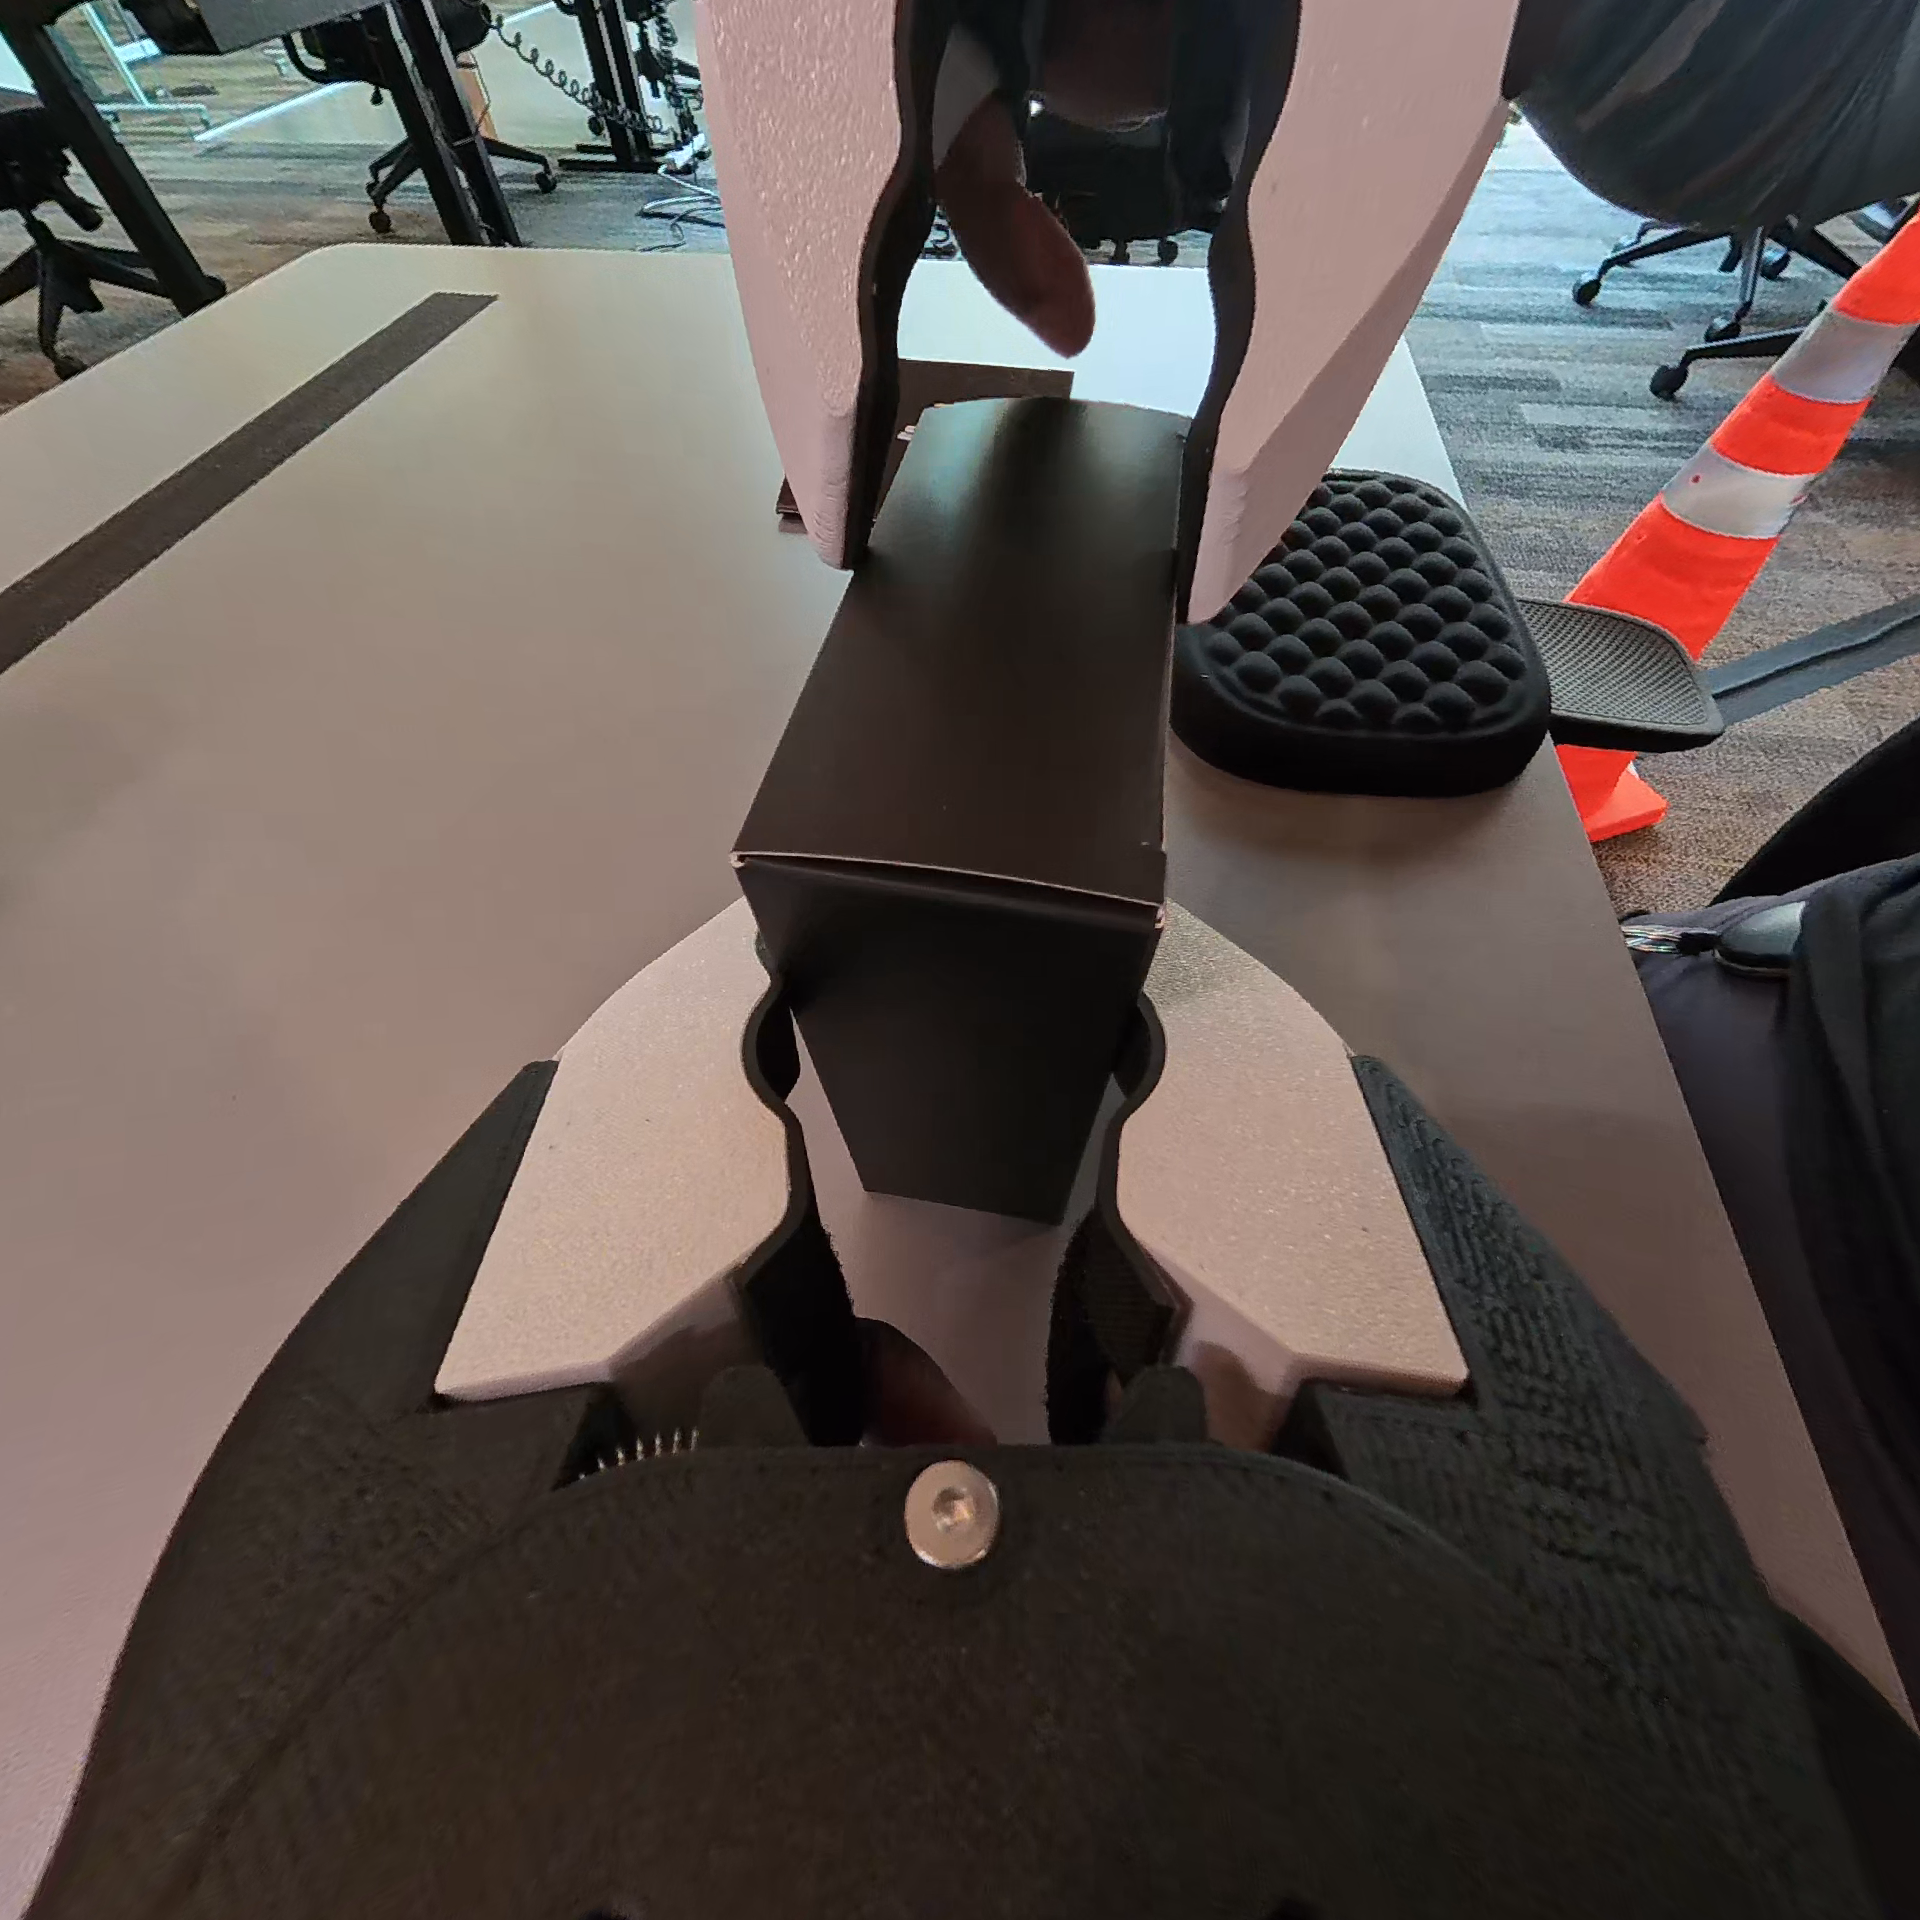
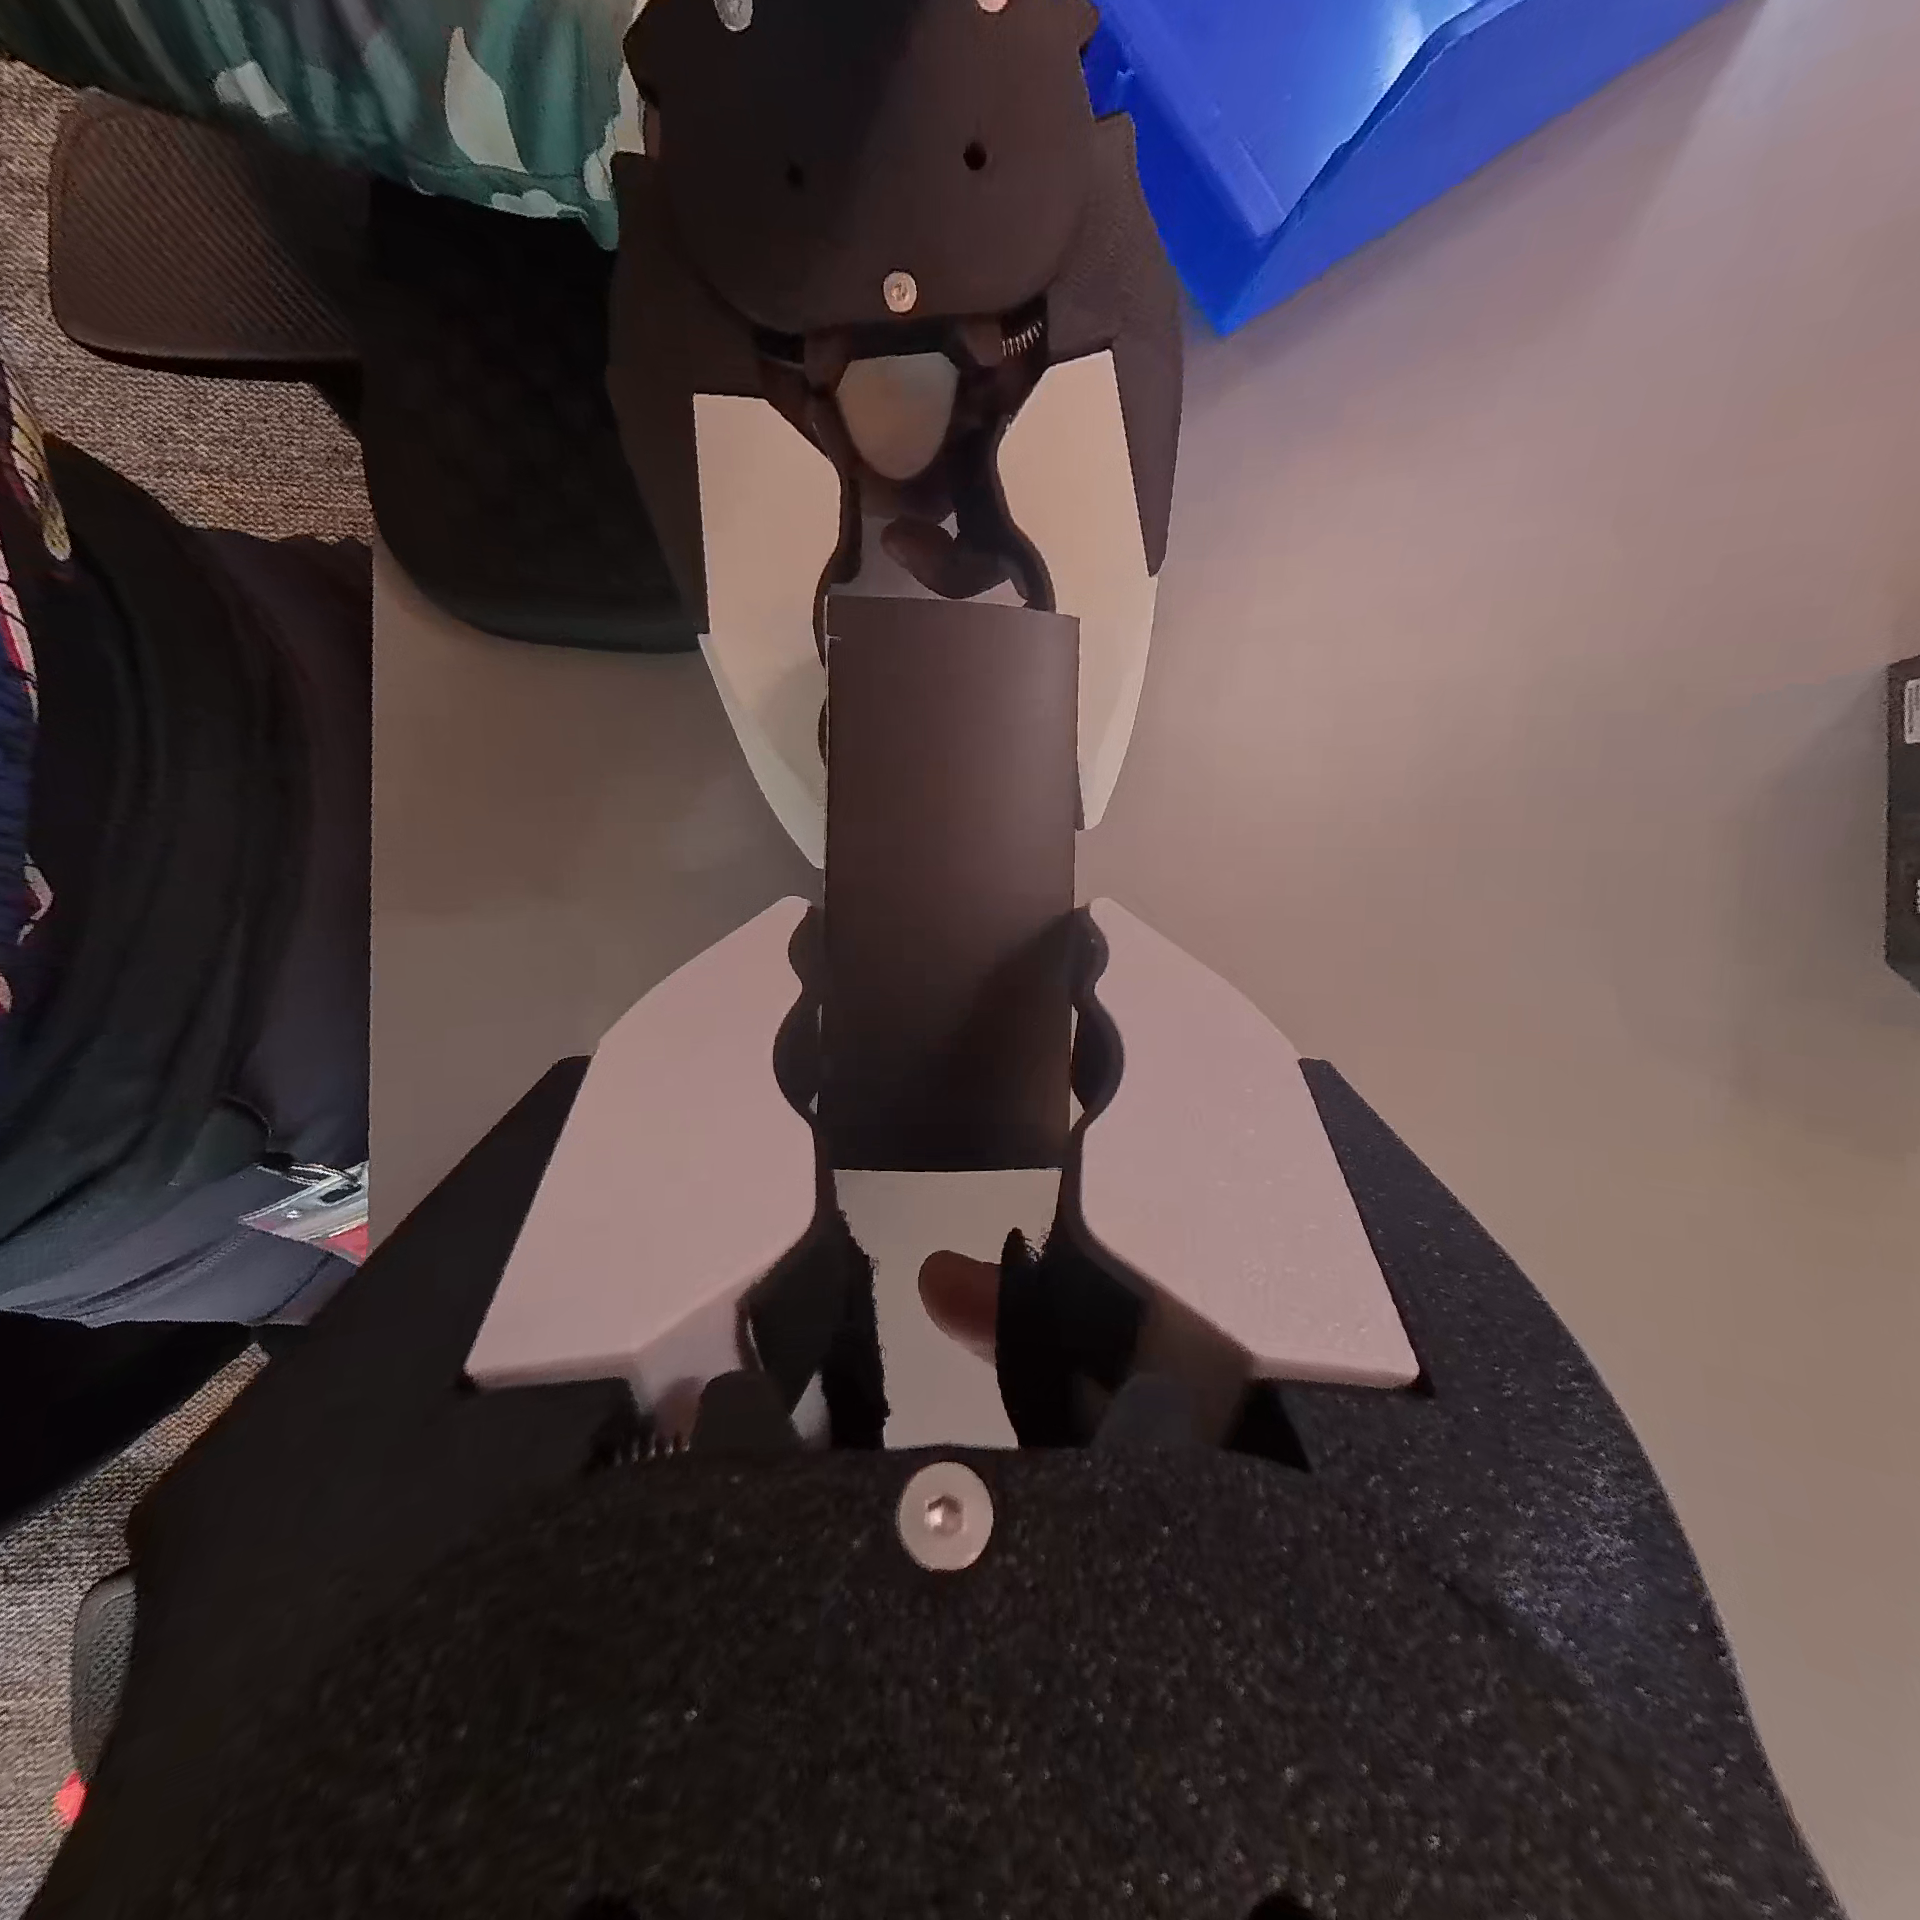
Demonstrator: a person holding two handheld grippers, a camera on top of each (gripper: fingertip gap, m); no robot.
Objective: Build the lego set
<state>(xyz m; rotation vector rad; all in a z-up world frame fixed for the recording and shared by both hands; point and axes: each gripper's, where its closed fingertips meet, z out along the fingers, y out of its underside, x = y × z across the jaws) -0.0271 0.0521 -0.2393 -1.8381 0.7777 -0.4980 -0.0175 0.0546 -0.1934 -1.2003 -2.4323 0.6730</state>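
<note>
The left gripper (image 1: 951, 997) is clamped on the near end of a long black box (image 1: 987, 707), which is held lengthwise above the pale table (image 1: 416, 727), while the right gripper (image 1: 1023, 561) comes down from above and grips the box's far end between its pale fingers (image 1: 810, 312). From the right wrist view the same box (image 2: 948, 883) spans between the two tools, the right gripper (image 2: 948, 1039) squeezing one end and the left gripper (image 2: 940, 748) the other (its black body facing the camera). A bumpy black pad (image 1: 1361, 644) lies on the table just beside the box, an orange cone (image 1: 1745, 488) stands on the carpet past the table's edge, and a blue bin (image 2: 1351, 135) sits on the table.
</note>
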